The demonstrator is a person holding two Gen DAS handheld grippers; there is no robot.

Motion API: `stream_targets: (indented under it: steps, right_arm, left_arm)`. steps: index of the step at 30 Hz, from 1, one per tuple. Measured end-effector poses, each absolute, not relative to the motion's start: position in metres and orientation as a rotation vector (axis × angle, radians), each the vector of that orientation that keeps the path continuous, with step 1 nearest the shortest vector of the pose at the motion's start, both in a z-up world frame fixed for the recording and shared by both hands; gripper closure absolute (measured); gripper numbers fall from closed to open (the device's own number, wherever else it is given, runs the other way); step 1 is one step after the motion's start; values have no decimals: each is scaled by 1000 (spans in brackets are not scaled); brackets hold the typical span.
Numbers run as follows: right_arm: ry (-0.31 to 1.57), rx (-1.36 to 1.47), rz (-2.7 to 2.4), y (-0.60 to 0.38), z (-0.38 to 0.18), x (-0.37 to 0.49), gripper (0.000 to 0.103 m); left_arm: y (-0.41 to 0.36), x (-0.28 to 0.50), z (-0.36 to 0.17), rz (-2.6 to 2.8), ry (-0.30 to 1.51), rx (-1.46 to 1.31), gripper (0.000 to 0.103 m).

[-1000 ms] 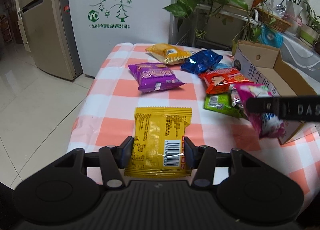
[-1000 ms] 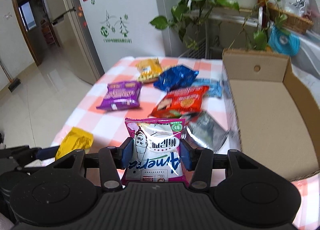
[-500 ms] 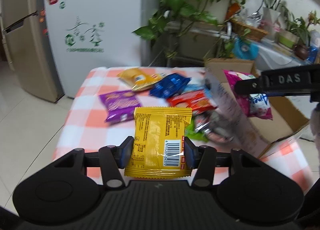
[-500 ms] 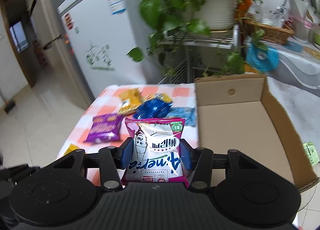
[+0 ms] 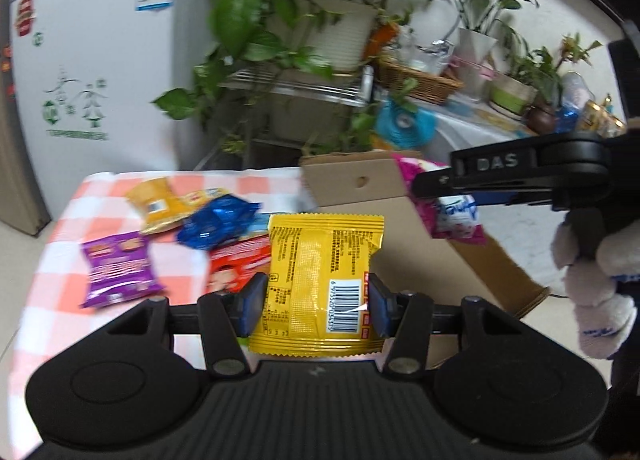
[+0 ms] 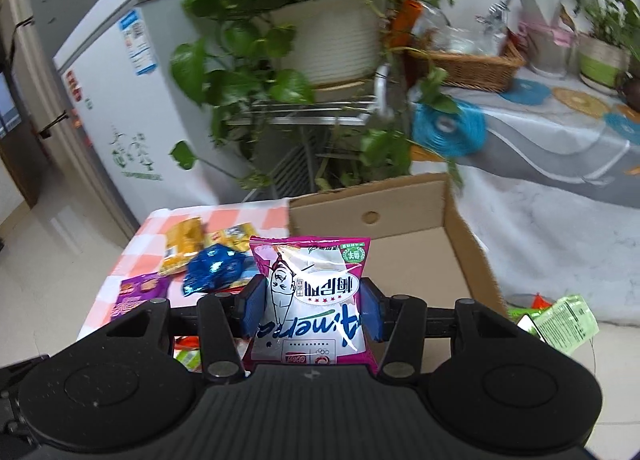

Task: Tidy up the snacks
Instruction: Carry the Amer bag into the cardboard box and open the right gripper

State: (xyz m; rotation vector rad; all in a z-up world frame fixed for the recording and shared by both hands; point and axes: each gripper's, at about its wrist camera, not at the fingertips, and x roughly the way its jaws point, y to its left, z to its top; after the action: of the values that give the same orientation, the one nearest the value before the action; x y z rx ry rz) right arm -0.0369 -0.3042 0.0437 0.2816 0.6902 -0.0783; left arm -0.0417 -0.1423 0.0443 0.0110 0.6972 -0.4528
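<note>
My left gripper (image 5: 316, 300) is shut on a yellow snack packet (image 5: 320, 276) and holds it in the air over the near edge of the open cardboard box (image 5: 472, 260). My right gripper (image 6: 310, 310) is shut on a pink and white snack bag (image 6: 312, 300) above the same box (image 6: 416, 256); it also shows in the left wrist view (image 5: 452, 196), above the box. On the checked tablecloth (image 5: 64, 228) lie a purple bag (image 5: 116, 268), a blue bag (image 5: 218, 220), an orange-yellow bag (image 5: 160, 204) and a red bag (image 5: 236, 264).
Potted plants on a metal rack (image 5: 304, 84) stand behind the table. A white fridge (image 5: 80, 72) is at the back left. A side table with a wicker basket (image 6: 468, 64) is at the right. A green packet (image 6: 564, 324) lies on the floor right of the box.
Both grippers have lifted and swung right toward the box with their bags still held. The view now looks more over the box and less over the tablecloth.
</note>
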Motion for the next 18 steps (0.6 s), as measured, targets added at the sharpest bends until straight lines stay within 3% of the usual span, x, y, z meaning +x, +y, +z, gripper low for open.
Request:
stream_targets:
  steps: [18]
  right_arm:
    - [753,337,-194,-338,30,-25,47]
  left_arm:
    - [-210,-18,22,-548,749,24,52]
